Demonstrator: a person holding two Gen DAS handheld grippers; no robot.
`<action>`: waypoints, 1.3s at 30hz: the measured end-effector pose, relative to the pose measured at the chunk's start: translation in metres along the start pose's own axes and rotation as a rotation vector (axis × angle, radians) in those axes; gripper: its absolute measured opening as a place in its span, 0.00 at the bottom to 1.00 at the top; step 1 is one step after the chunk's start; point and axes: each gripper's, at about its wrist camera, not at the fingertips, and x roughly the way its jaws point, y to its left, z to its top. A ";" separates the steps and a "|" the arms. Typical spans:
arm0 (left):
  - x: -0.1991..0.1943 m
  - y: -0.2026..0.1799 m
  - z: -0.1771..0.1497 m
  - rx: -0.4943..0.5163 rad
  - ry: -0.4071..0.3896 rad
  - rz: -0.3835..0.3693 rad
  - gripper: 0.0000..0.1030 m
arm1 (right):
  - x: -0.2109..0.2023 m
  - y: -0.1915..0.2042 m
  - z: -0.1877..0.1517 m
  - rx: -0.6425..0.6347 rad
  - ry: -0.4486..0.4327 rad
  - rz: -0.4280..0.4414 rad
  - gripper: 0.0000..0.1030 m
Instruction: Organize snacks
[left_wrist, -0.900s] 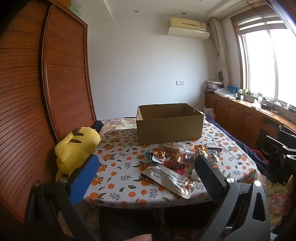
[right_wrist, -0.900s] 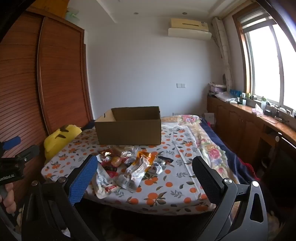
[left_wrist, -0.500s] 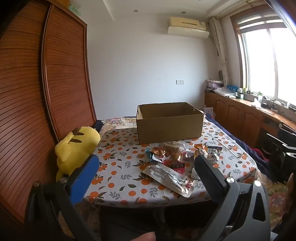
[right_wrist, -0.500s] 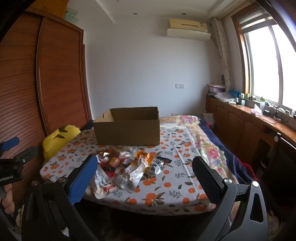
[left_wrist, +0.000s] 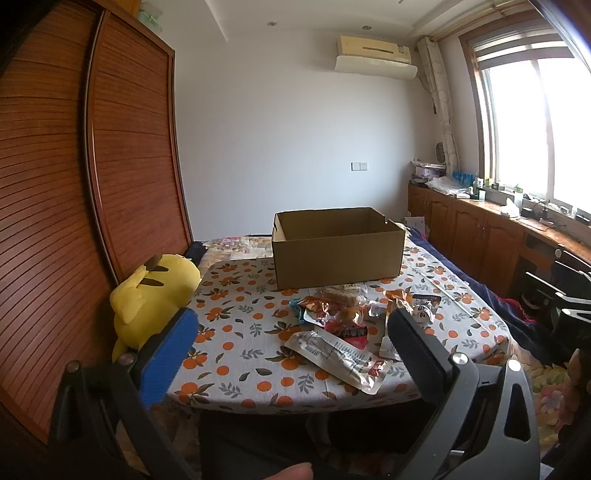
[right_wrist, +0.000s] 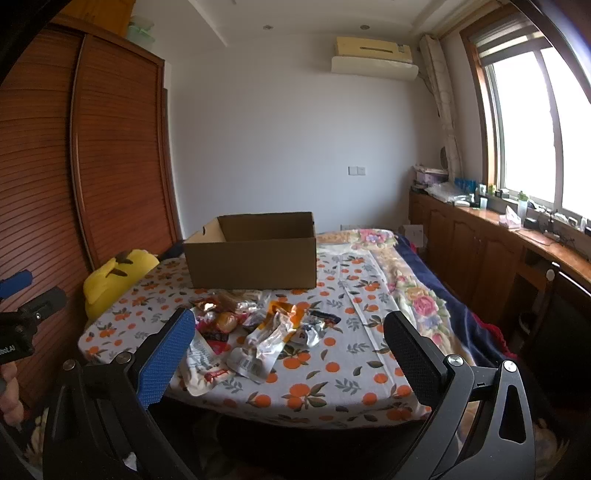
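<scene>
A pile of snack packets (left_wrist: 351, 317) lies on the orange-patterned tablecloth (left_wrist: 236, 332), in front of an open, empty cardboard box (left_wrist: 336, 254). A long silver packet (left_wrist: 336, 356) lies nearest the front edge. My left gripper (left_wrist: 291, 332) is open and empty, held short of the table's front edge. In the right wrist view the pile (right_wrist: 255, 325) and the box (right_wrist: 251, 254) show too. My right gripper (right_wrist: 290, 338) is open and empty, also short of the table. The left gripper shows at the left edge of the right wrist view (right_wrist: 22, 295).
A yellow plush toy (left_wrist: 155, 295) sits at the table's left side by a brown slatted wardrobe (left_wrist: 74, 206). A floral bedspread (right_wrist: 417, 295) lies right of the table. Wooden cabinets (left_wrist: 480, 243) with clutter run under the window on the right.
Both grippers have drifted only slightly; the view of the table shifts a little. Neither gripper has opened, shut or taken anything.
</scene>
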 end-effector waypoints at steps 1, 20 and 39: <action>0.000 -0.001 -0.001 0.000 -0.001 0.000 1.00 | 0.000 0.000 0.000 0.000 0.001 0.000 1.00; -0.005 0.003 0.006 -0.003 -0.004 -0.001 1.00 | 0.002 0.000 0.000 0.003 0.001 0.001 1.00; -0.008 0.004 0.009 -0.008 -0.007 -0.002 1.00 | 0.003 -0.002 -0.002 0.008 0.004 -0.005 1.00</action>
